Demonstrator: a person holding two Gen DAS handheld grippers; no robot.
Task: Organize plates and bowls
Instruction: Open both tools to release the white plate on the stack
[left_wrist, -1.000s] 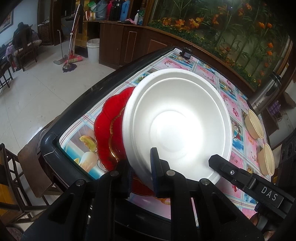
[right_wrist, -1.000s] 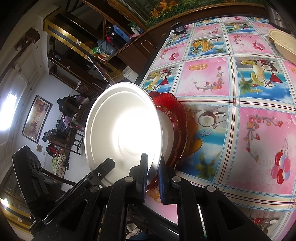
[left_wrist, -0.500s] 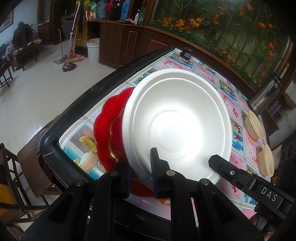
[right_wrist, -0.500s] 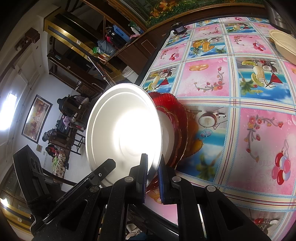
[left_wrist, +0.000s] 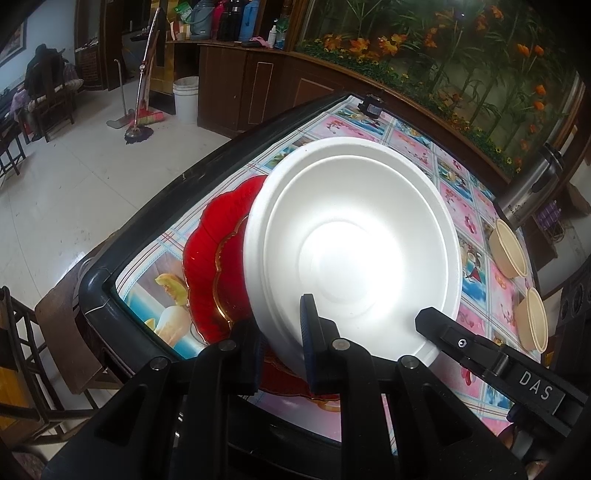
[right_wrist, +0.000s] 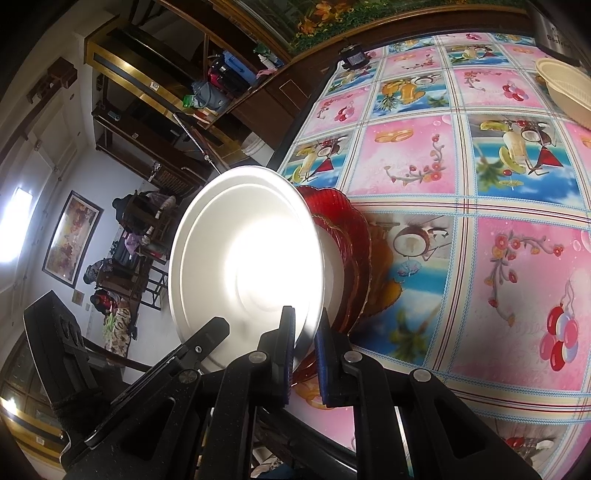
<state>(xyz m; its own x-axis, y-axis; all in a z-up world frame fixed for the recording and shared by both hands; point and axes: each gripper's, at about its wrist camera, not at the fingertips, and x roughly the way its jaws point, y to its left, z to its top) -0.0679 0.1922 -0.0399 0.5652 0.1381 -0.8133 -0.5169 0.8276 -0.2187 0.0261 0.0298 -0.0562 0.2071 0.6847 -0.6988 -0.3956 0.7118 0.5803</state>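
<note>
Both tools pinch the near rim of the round white foam plate (left_wrist: 351, 243), left tool (left_wrist: 282, 354) easing, right tool (right_wrist: 304, 354) clamped tight: tilted to stack on scalloped red glass plates (left_wrist: 214, 266) just beyond. Beige bowls (left_wrist: 509, 254) farther off on surface (right_wrist: 517, 280).

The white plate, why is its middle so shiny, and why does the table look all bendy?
Left wrist view: light glares off the round white foam plate, washing out its centre. Right wrist view: same glare on its middle; the fisheye lens curves the pink and blue patterned tablecloth lines.
</note>
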